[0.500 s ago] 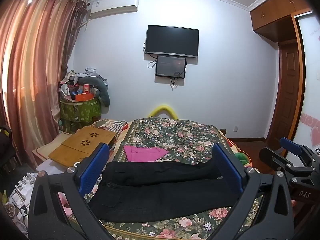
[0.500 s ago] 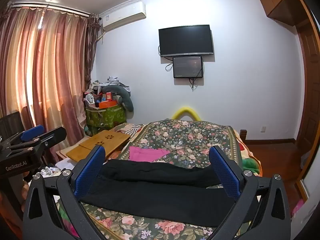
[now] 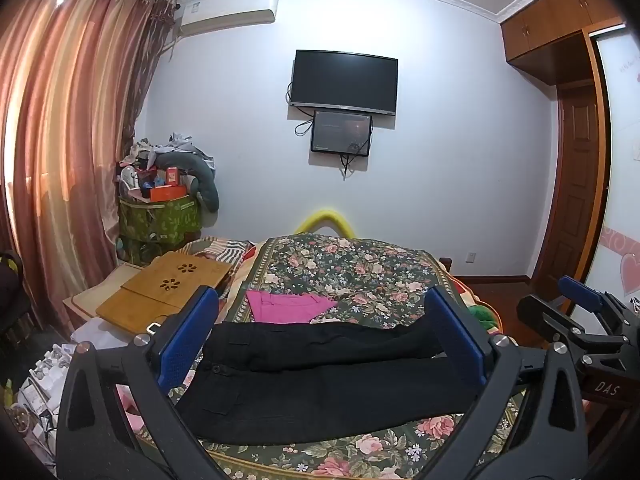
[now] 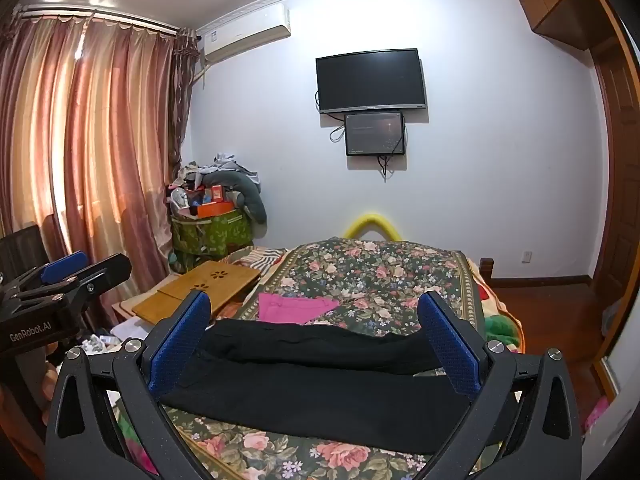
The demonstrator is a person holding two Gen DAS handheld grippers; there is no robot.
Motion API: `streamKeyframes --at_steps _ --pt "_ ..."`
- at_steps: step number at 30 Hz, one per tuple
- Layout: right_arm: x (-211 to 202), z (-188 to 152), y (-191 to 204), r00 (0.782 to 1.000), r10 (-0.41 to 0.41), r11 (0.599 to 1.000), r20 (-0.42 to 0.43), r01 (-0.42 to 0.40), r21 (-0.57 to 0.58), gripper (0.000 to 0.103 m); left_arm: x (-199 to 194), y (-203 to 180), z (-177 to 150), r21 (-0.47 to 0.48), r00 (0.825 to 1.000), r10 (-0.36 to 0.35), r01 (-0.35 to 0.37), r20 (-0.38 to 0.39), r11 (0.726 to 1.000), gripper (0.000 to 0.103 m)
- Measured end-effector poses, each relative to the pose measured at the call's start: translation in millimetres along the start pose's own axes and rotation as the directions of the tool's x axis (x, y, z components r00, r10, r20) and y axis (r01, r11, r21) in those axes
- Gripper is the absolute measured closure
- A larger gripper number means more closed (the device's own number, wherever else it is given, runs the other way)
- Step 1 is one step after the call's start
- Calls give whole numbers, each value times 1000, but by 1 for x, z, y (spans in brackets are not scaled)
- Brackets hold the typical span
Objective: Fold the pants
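Floral bedspread (image 3: 352,268) carries black pants (image 3: 320,384); left gripper (image 3: 320,344), right gripper (image 4: 316,344) both wide.

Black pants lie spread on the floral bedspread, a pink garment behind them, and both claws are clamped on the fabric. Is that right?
Not quite. Both wrist views show the left claw and right claw open and holding nothing. The black pants do lie on the floral bedspread, with the pink garment behind them.

Black pants (image 3: 320,384) lie flat across the floral bedspread (image 3: 352,268), a pink garment (image 3: 288,306) just behind them. The left gripper (image 3: 320,344) hovers wide apart; the right gripper (image 3: 580,320) is alongside.
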State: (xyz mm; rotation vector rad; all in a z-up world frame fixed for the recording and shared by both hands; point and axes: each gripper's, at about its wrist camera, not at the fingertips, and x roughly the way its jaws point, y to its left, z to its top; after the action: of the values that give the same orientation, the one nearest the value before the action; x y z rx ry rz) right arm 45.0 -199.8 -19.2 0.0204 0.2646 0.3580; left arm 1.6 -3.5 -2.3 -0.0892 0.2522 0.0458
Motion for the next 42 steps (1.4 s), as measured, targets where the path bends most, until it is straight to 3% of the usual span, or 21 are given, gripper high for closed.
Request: streamKeyframes --at_steps 16,23,28,30,34,42 --pt "16 -2 -1 999 -14 1000 -31 14 2 0 11 2 -2 -1 1000 -1 1 -21 1000 0" --pt "44 -3 -12 997 -33 999 -65 33 -5 0 52 14 -4 -1 998 30 -30 -56 1000 0" --pt "68 -8 -26 993 -55 998 -101 54 -14 0 104 31 -13 0 989 34 -34 -142 999 0" --pt "81 -12 -31 990 -63 998 -124 61 -25 0 129 39 -18 -7 983 45 -47 -180 999 0" --pt "114 -25 -45 978 -76 997 -197 69 -45 0 186 61 -34 -5 953 87 -93 -289 996 0" --pt "182 -46 -72 936 -98 993 -338 68 -98 0 283 107 -69 19 880 118 -123 -459 992 0"
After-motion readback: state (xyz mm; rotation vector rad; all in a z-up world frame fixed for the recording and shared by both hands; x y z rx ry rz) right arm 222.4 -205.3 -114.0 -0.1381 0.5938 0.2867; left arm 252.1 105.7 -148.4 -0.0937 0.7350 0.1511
